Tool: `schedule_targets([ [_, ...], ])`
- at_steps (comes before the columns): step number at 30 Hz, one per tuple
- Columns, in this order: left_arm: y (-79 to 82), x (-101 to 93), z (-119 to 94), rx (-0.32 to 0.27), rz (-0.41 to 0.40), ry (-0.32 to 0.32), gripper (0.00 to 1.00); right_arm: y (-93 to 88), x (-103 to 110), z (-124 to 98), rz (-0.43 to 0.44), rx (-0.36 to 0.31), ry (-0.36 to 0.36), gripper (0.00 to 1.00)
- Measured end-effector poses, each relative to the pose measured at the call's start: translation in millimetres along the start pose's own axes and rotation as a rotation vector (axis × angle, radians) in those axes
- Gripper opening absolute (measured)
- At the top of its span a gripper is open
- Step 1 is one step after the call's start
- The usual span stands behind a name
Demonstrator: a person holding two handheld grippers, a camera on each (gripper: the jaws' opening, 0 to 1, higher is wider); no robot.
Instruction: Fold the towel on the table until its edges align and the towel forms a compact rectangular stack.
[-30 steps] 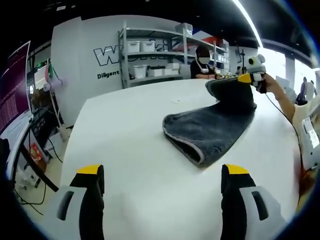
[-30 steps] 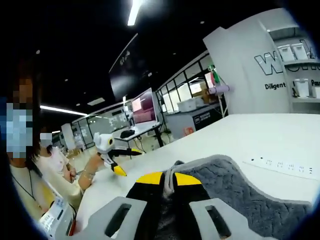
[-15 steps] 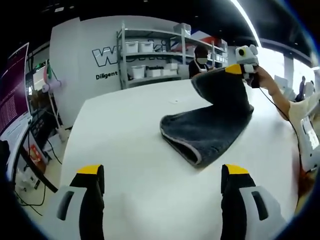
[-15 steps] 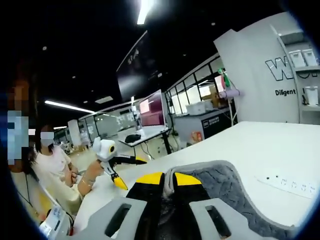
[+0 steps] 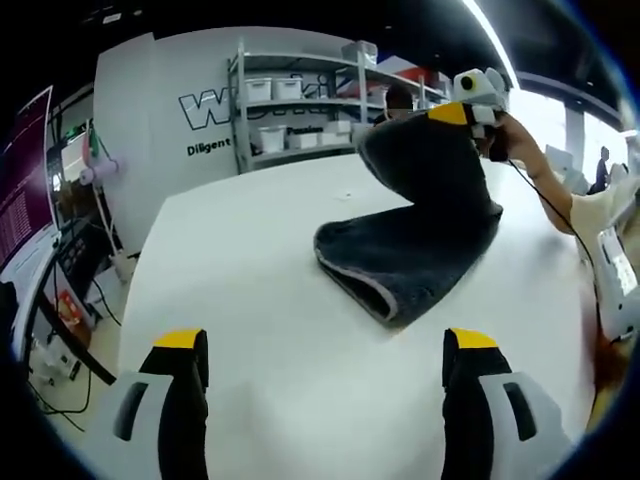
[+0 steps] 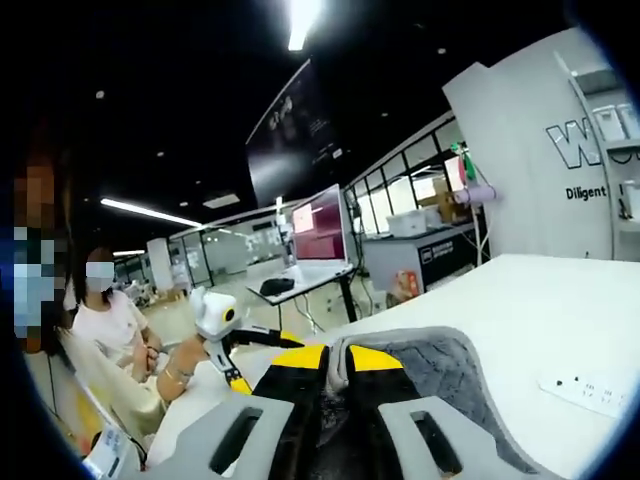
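Looking along the left gripper (image 5: 325, 350) in the left gripper view, its two yellow-tipped jaws stand wide apart and hold nothing, poised above the near part of the white table (image 5: 230, 300). The dark grey towel (image 5: 410, 255) lies on the table ahead and to the right, its long axis running away from the camera toward the far right. Its near end is a rounded fold with a pale edge resting flat; its far end is lifted off the table, rising steeply to the right gripper (image 5: 462, 108), which pinches it at the top, held in a person's hand (image 5: 510, 145). Behind the table stand a metal shelf rack (image 5: 300, 105) with white bins and a wall with lettering.

The right gripper view gives the close detail of that pinch: the right gripper (image 6: 338, 362) has its jaws closed together on the towel (image 6: 440, 385), the pale hem bulging out between the yellow tips. The left gripper (image 6: 228, 345) shows at the left. A white power strip (image 6: 590, 385) lies on the table (image 6: 540, 310) at the right.
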State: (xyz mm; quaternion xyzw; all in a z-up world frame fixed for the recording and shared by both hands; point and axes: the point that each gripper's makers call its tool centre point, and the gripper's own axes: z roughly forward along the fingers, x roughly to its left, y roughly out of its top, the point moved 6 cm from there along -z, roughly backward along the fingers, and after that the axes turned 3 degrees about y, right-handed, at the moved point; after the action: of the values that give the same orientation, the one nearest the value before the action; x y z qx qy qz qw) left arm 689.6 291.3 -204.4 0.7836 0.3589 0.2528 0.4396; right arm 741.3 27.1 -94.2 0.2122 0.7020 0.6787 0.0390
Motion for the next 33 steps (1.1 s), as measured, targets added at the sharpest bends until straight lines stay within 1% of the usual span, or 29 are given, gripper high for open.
schedule_targets([
  [4, 1.3, -2.0, -1, -0.004, 0.002, -0.003, 0.96, 5.5, 4, 6, -0.01, -0.012, 0.014, 0.04],
  [6, 1.5, -2.8, -1, -0.004, 0.004, -0.002, 0.96, 9.7, 7, 11, -0.035, -0.018, 0.02, 0.04],
  [11, 1.8, -3.6, -2, -0.006, 0.004, 0.002, 0.96, 4.9, 12, 26, -0.053, -0.007, 0.038, 0.04],
  [13, 2.1, -3.1, -2, -0.007, 0.004, 0.001, 0.96, -1.8, 14, 34, -0.051, 0.013, 0.052, 0.04],
  [18, 1.3, -2.4, -2, -0.001, 0.004, 0.003, 0.96, -26.8, 10, 56, -0.047, 0.082, 0.049, 0.04],
  [22, 1.4, -2.7, -2, -0.001, 0.004, 0.002, 0.96, -50.5, 6, 73, -0.002, 0.137, 0.061, 0.05],
  [23, 1.4, -2.6, -3, 0.0, 0.003, 0.002, 0.96, -59.3, 5, 77, 0.009, 0.164, 0.066, 0.05],
  [27, 0.7, -2.6, -2, 0.002, 0.004, 0.004, 0.96, -82.0, 4, 88, 0.035, 0.217, 0.075, 0.05],
  [31, 0.2, -2.9, -1, 0.004, 0.001, 0.005, 0.96, -95.4, 5, 95, 0.045, 0.255, 0.089, 0.06],
  [33, 0.2, -3.0, -1, 0.005, 0.001, 0.003, 0.96, -101.3, 5, 97, 0.05, 0.276, 0.091, 0.09],
])
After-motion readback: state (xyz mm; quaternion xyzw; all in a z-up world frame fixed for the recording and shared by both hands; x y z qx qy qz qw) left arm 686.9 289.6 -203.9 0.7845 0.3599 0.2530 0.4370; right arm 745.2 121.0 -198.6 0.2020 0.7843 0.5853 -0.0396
